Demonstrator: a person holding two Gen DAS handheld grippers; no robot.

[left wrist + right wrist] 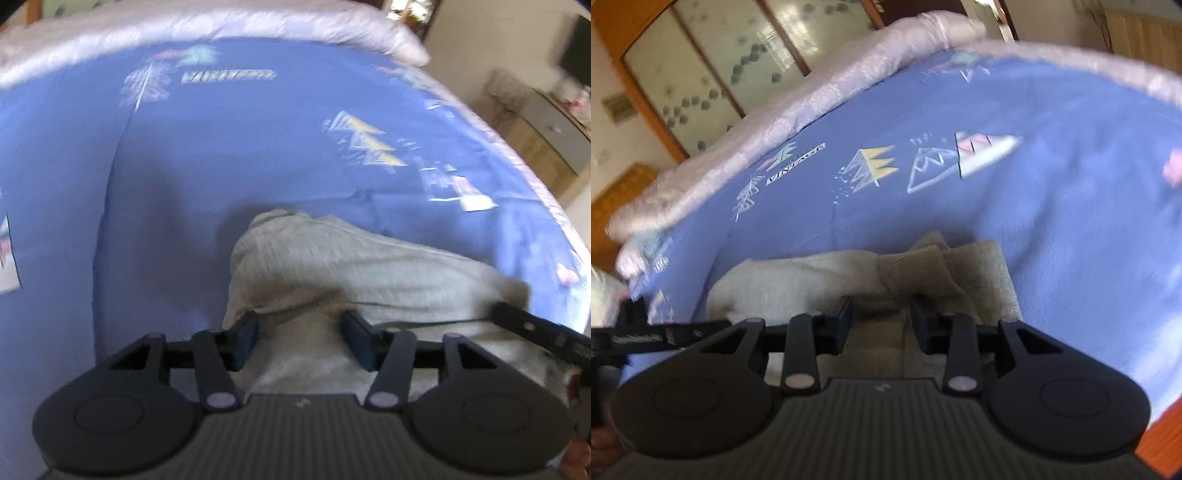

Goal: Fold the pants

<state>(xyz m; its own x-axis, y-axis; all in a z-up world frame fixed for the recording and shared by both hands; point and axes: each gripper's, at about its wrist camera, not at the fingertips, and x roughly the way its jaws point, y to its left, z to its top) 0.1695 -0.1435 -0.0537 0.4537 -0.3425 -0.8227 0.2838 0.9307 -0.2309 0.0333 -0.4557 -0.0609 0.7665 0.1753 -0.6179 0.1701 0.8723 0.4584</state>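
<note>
Light grey pants [332,266] lie bunched on a blue printed bedsheet [221,155]. My left gripper [301,332] has its jaws apart, with grey cloth draped over and between the fingers; the other gripper's finger shows at the right [532,326]. In the right wrist view, the pants [798,284] show a beige ribbed cuff end [945,273]. My right gripper [881,321] also has its jaws apart, with cloth lying between them. Whether either gripper pinches the cloth is hidden by folds.
The blue sheet [1052,206] covers the bed, with a pale pink quilt [820,99] along its far edge. Sliding wardrobe doors [713,66] stand behind. A wooden cabinet [546,147] stands to the right of the bed.
</note>
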